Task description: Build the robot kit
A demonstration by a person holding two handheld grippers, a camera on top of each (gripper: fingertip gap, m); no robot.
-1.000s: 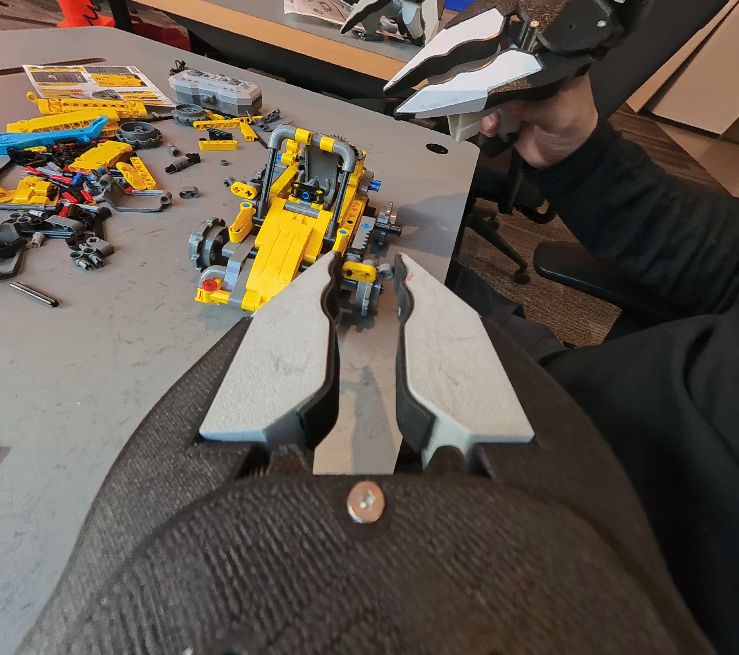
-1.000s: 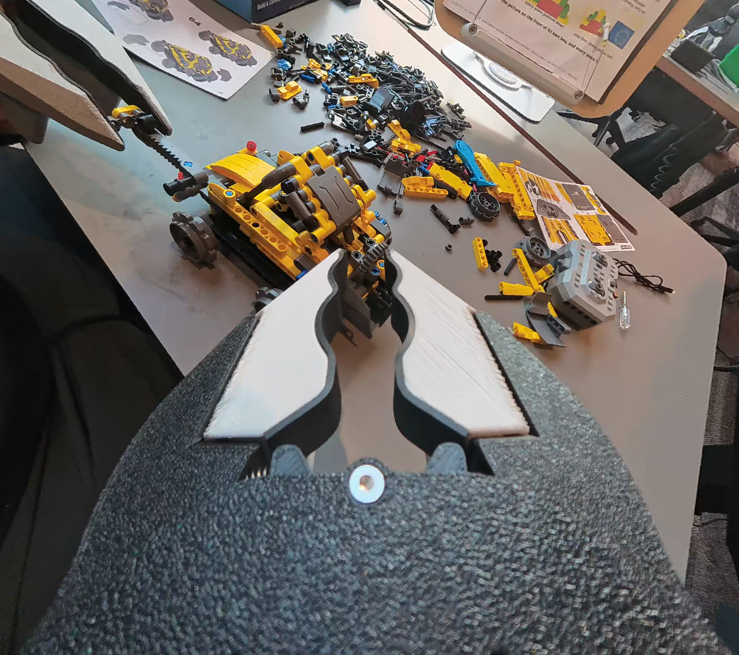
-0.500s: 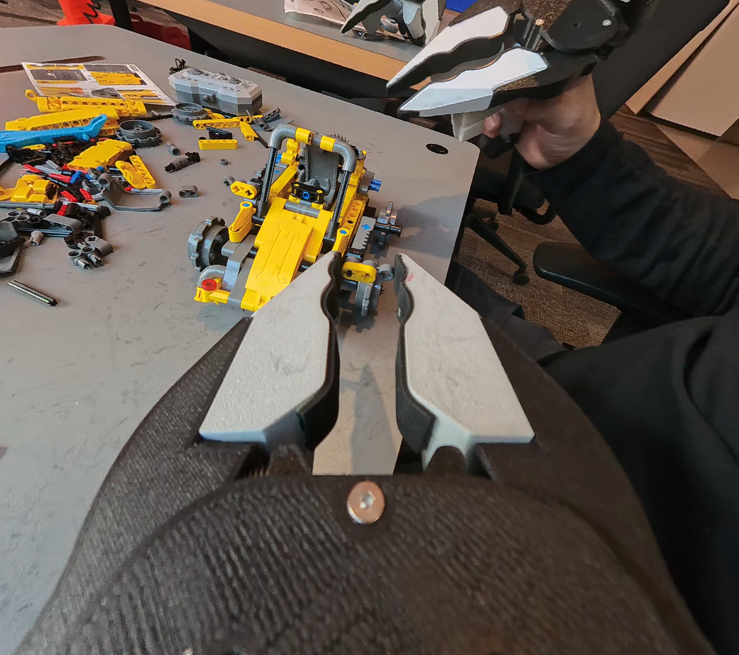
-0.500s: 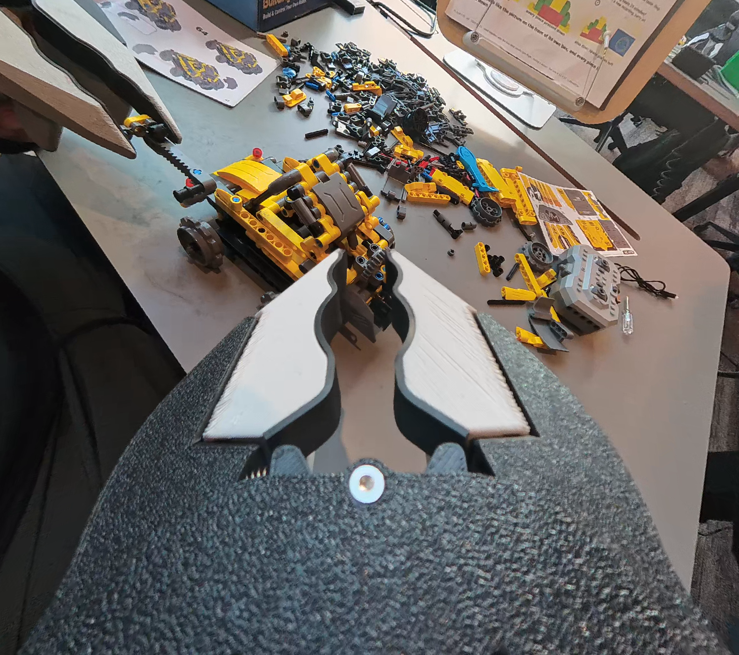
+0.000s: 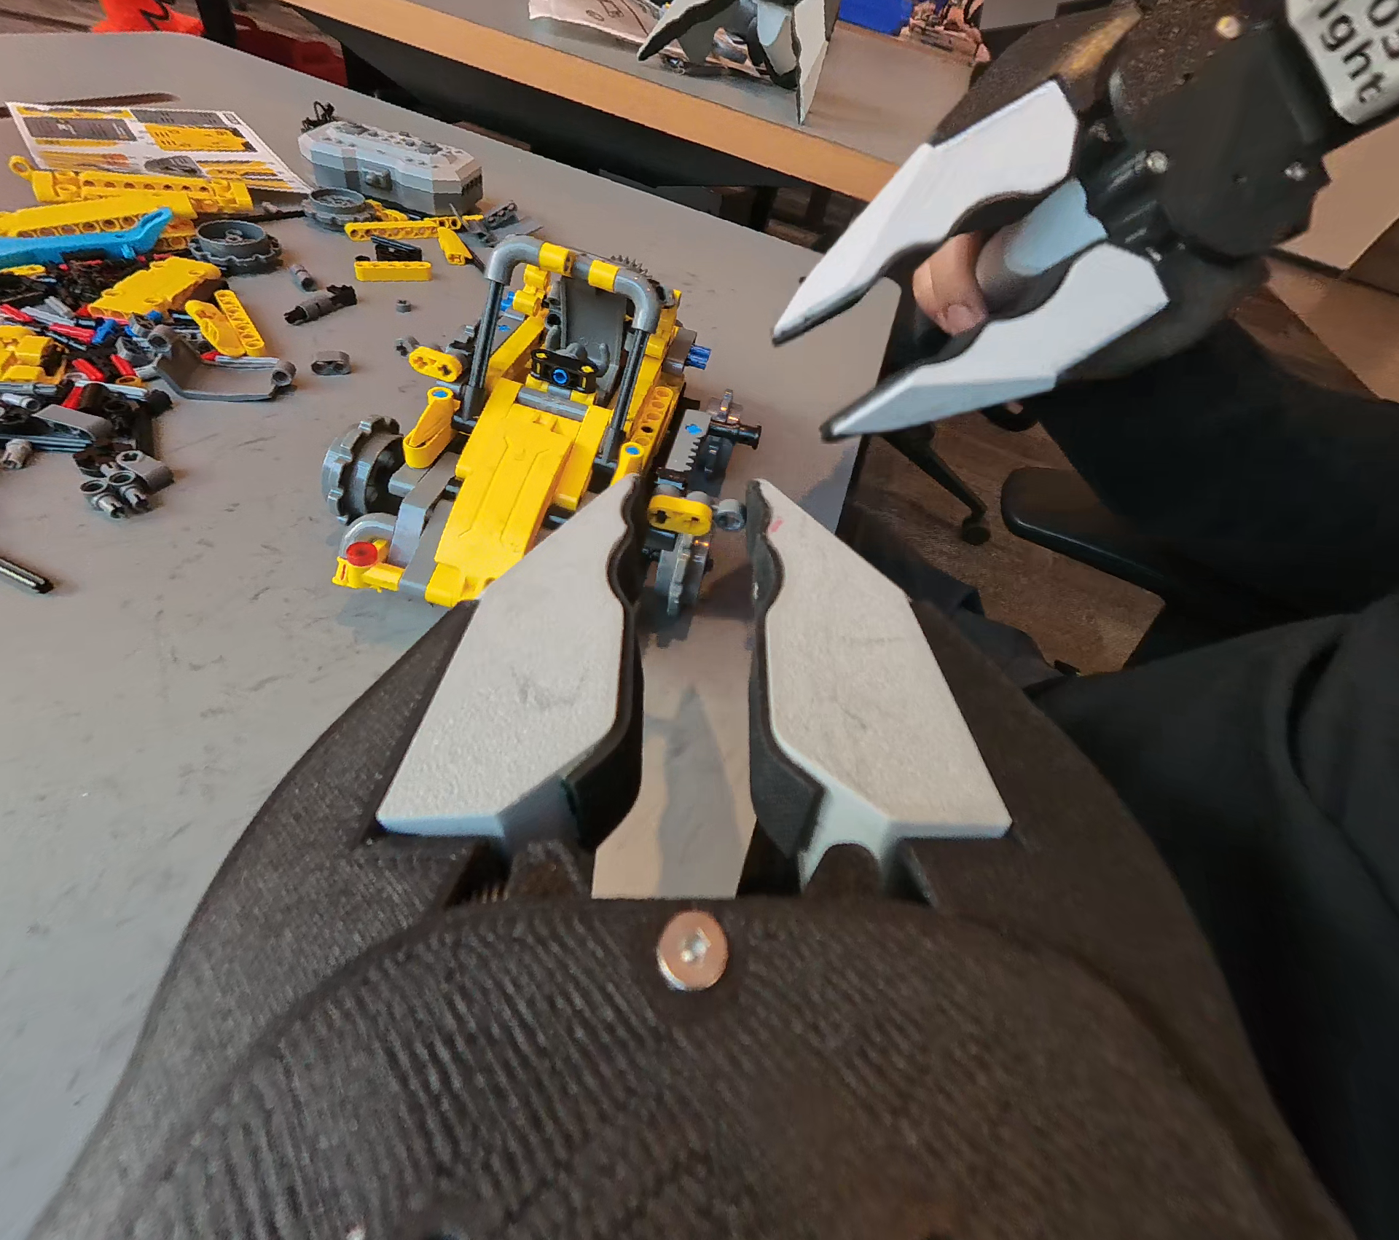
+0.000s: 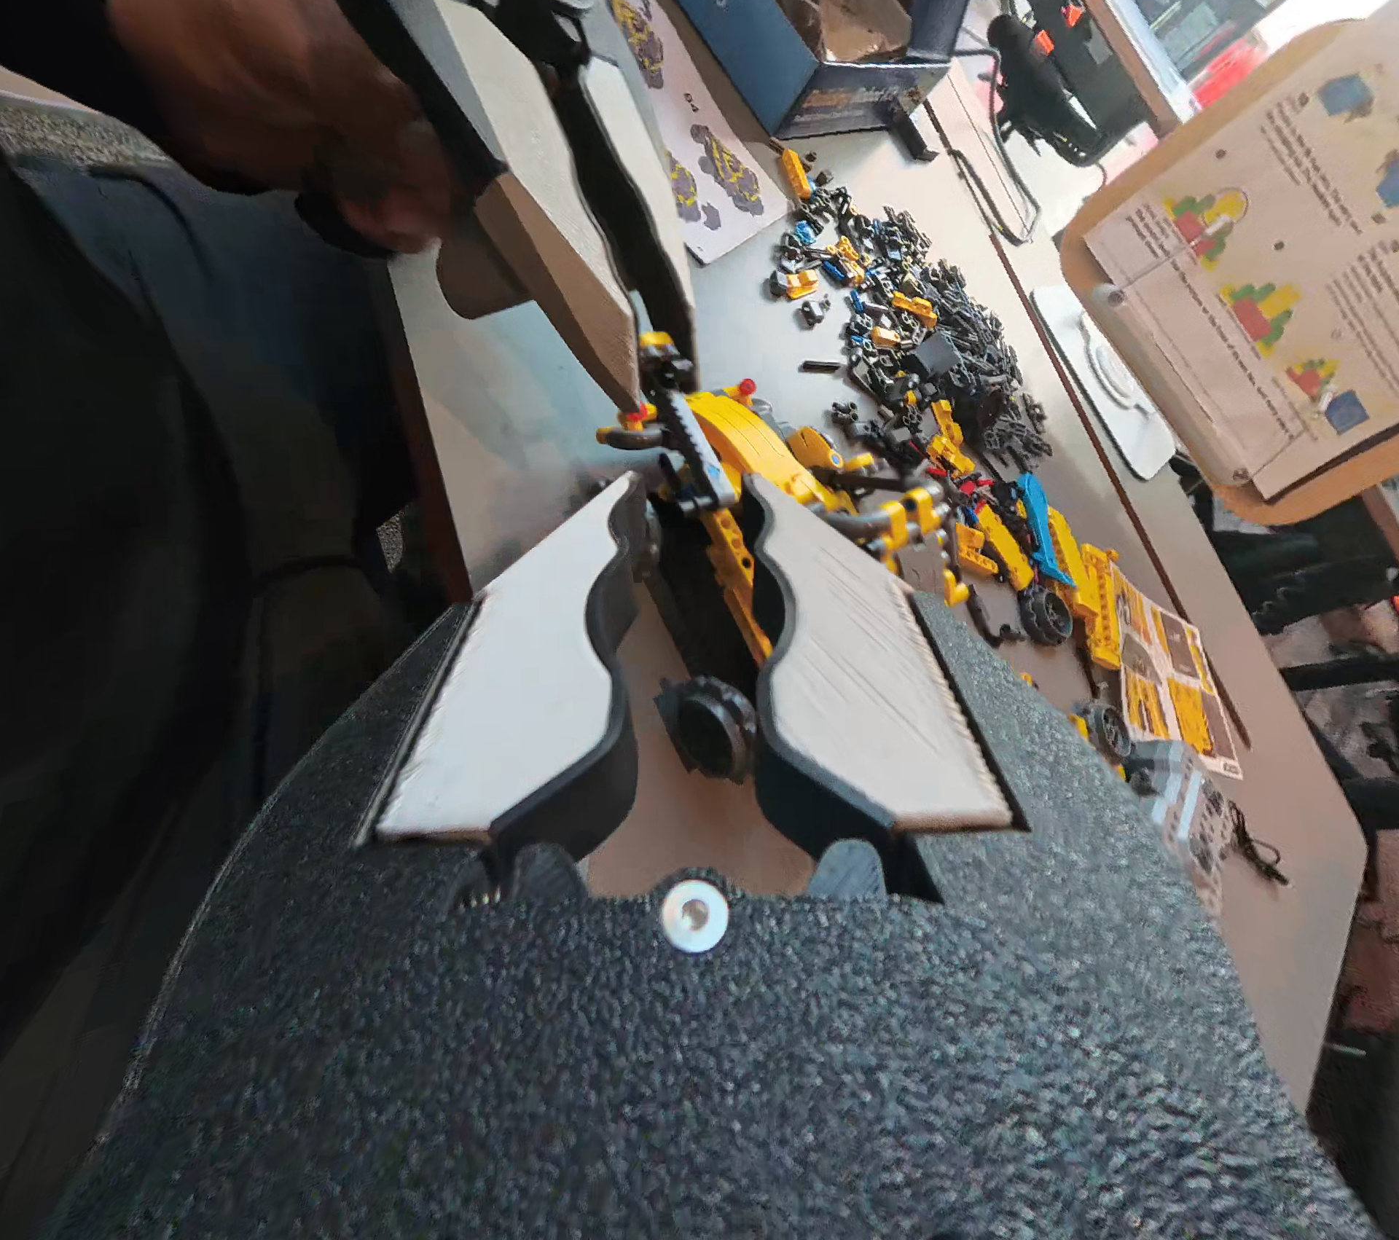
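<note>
You had the left hand-held gripper [image 5: 693,494] pinched on the yellow end of the toothed bar [image 5: 685,456] beside the yellow model car [image 5: 522,477] on the counter [image 5: 189,674], the right hand-held gripper [image 5: 799,383] open, empty, near; a gentle, square grip seemed wisest.

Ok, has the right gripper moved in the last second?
Yes. In the left wrist view the right gripper has dropped toward the table edge. Its open jaws now sit beside the yellow car instead of above its roll bar.
</note>
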